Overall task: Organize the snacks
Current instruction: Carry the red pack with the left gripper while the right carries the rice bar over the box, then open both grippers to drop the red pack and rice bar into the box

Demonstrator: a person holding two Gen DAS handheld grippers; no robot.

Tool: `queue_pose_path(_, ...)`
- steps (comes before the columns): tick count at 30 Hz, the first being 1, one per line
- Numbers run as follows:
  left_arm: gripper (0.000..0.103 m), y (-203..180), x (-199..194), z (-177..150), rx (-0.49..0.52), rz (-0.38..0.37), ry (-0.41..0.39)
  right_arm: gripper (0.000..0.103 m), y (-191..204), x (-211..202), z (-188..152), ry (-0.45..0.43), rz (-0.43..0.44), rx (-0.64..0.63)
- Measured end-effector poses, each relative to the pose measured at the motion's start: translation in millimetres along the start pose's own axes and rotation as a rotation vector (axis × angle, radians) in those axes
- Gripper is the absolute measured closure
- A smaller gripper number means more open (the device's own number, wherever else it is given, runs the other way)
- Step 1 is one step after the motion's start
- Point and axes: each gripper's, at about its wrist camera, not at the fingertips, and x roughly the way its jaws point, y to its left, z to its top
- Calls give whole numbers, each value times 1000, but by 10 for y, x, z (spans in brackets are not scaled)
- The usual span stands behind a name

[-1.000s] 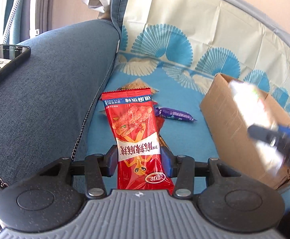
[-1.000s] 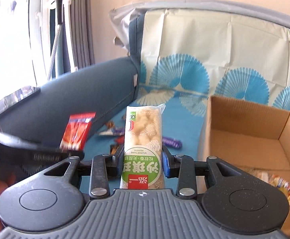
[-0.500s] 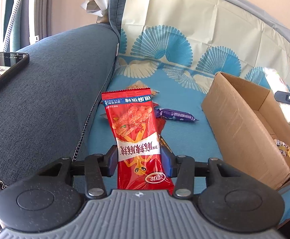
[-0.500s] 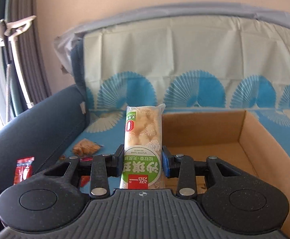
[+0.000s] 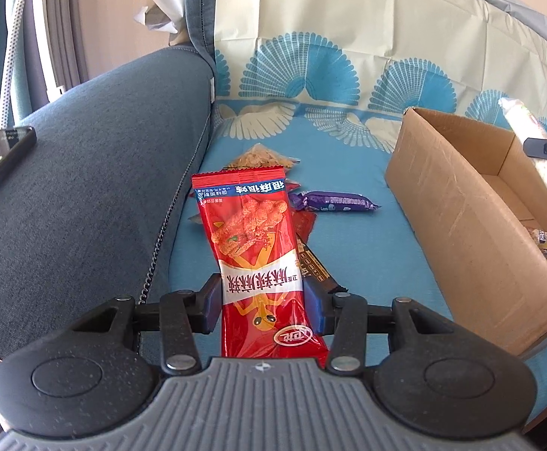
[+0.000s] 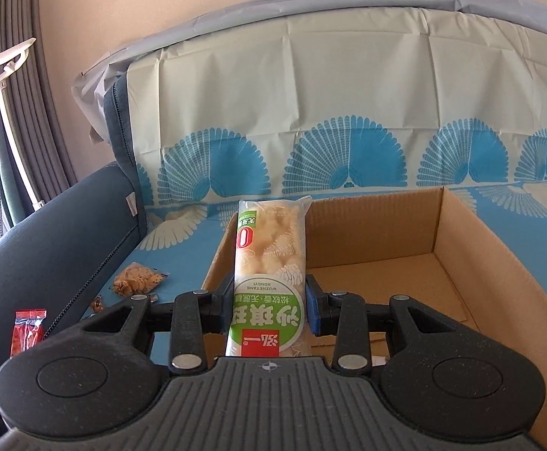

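Sofa seat (image 5: 348, 248) half cleared: cardboard box (image 6: 499, 263) partly filled, loose snacks remained. Left gripper (image 5: 262, 300) clamped red packet (image 5: 252, 248); right gripper (image 6: 267, 308) clamped green-white packet (image 6: 269, 263) above box.

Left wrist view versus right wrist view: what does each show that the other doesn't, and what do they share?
Only the left wrist view shows the purple bar on the blue cover, the phone on the armrest, and the left gripper clamping the red packet. Only the right wrist view shows the right gripper clamping the green-and-white packet and the box's bare floor. Both show the cardboard box and the clear bag of brown snacks.
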Motion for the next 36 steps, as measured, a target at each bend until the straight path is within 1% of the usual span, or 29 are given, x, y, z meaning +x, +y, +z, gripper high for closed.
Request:
queue_pose_path(2, 53, -16, -13, 35, -8, 6, 4, 65, -33, -15, 17, -10, -3, -2)
queue_pose_path(6, 53, -88, -53, 169, -60, -5, 19, 65, -154, -17, 60, -12, -13, 30)
queue_pose_path(8, 53, -178, -96, 265, -76, -19, 2, 65, -213, -12, 79, -13, -21, 47)
queue_pose_path(11, 53, -415, -156, 451, -78, -66, -39, 65, -321, -1, 109, -17, -41, 76)
queue_pose_path(16, 53, -976, -278, 805, -29, -163, -112, 65, -540, -14, 173, -39, -98, 142)
queue_pose_path(21, 53, -1553, -380, 1064, 20, -275, -171, 65, -776, -118, 238, -92, -208, 202)
queue_pose_path(26, 53, -2054, -411, 1165, 91, -352, -205, 65, -917, -214, 278, -141, -280, 226)
queue_pose_path(31, 52, -2385, -404, 1210, 169, -397, -238, 65, -978, -251, 284, -164, -315, 233)
queue_pose_path(32, 52, -2414, -390, 1217, 179, -396, -241, 63, -982, -256, 286, -168, -325, 232)
queue_pose_path(33, 45, -2428, -363, 1220, 184, -392, -237, 63, -979, -266, 290, -174, -338, 231)
queue_pose_path(34, 38, -2425, -331, 1219, 187, -392, -219, 56, -979, -262, 289, -174, -348, 229)
queue_pose_path(35, 24, -2400, -298, 1210, 181, -402, -196, 44, -978, -249, 284, -166, -357, 228)
queue_pose_path(36, 23, -2346, -284, 1179, 169, -419, -188, 41, -975, -235, 275, -162, -362, 230)
